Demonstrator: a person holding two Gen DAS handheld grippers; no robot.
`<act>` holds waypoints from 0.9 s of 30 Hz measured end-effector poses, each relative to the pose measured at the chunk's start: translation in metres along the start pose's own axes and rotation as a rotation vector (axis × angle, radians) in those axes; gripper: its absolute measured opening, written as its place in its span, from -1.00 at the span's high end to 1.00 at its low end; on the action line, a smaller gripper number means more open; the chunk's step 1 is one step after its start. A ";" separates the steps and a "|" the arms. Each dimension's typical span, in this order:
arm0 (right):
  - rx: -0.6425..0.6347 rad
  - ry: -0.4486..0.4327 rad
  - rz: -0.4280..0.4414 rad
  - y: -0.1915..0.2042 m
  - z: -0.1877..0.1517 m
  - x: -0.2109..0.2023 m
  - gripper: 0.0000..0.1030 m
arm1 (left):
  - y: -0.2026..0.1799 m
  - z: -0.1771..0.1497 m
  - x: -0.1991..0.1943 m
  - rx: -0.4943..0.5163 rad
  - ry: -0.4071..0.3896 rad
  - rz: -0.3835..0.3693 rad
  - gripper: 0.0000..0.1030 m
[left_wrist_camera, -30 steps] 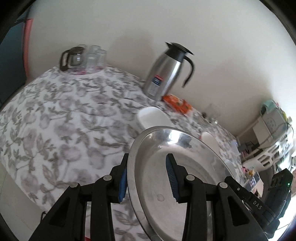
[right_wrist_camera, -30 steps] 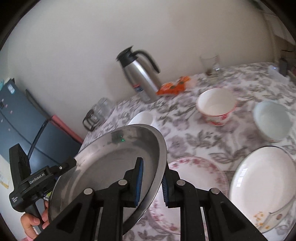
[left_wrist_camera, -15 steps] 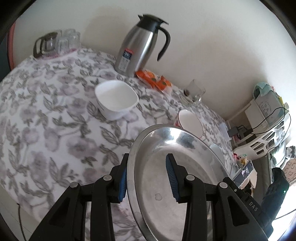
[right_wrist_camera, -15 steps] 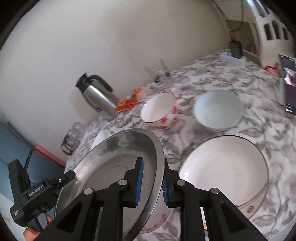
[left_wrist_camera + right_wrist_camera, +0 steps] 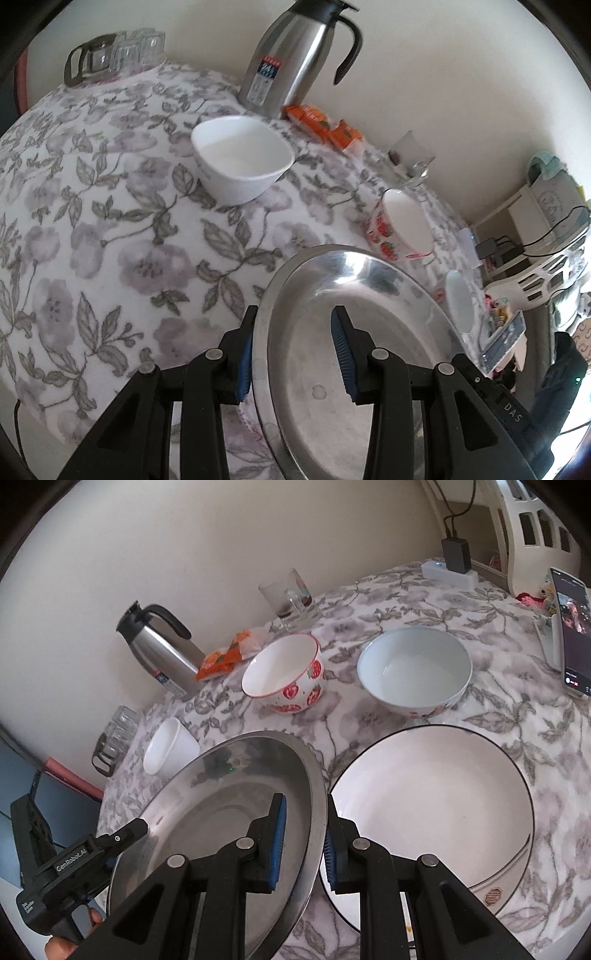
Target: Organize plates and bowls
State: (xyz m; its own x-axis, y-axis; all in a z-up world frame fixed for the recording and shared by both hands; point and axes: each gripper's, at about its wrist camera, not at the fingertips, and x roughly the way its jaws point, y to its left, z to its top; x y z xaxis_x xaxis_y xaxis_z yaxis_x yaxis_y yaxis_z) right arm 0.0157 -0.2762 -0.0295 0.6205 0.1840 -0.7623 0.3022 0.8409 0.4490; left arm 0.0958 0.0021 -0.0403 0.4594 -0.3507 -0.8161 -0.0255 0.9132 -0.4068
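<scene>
You hold the steel plate (image 5: 229, 812) by opposite rims: your left gripper (image 5: 295, 349) has its jaws pinching the near-left rim, and your right gripper (image 5: 301, 843) has its jaws pinching the right rim, one pad inside the plate and one outside. The plate hangs tilted above the tabletop (image 5: 92, 229), near its front edge. In the right wrist view, the plate's right rim sits just beside the edge of the big white plate (image 5: 436, 805), which lies flat. Beyond it stand the strawberry bowl (image 5: 284, 672) and the pale blue bowl (image 5: 415, 670), apart from each other. The small white bowl (image 5: 242, 158) stands alone further left, with open floral cloth around it on the left side. The steel jug (image 5: 291, 62), orange packet (image 5: 323, 125) and glass mug (image 5: 291, 598) line the wall edge.
</scene>
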 end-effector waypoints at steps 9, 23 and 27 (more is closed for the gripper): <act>-0.003 0.032 -0.027 -0.001 -0.005 0.017 0.62 | 0.010 -0.002 0.014 -0.004 0.035 0.025 0.23; -0.051 0.090 -0.077 0.005 -0.012 0.035 0.62 | 0.022 -0.006 0.029 -0.037 0.099 0.063 0.23; -0.058 0.104 -0.083 0.005 -0.014 0.038 0.62 | 0.025 -0.008 0.033 -0.046 0.117 0.081 0.23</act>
State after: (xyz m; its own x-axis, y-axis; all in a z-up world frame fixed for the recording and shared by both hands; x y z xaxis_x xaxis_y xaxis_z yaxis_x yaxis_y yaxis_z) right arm 0.0306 -0.2580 -0.0623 0.5158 0.1622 -0.8412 0.3054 0.8826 0.3574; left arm 0.1028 0.0115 -0.0808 0.3481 -0.3005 -0.8880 -0.1006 0.9298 -0.3541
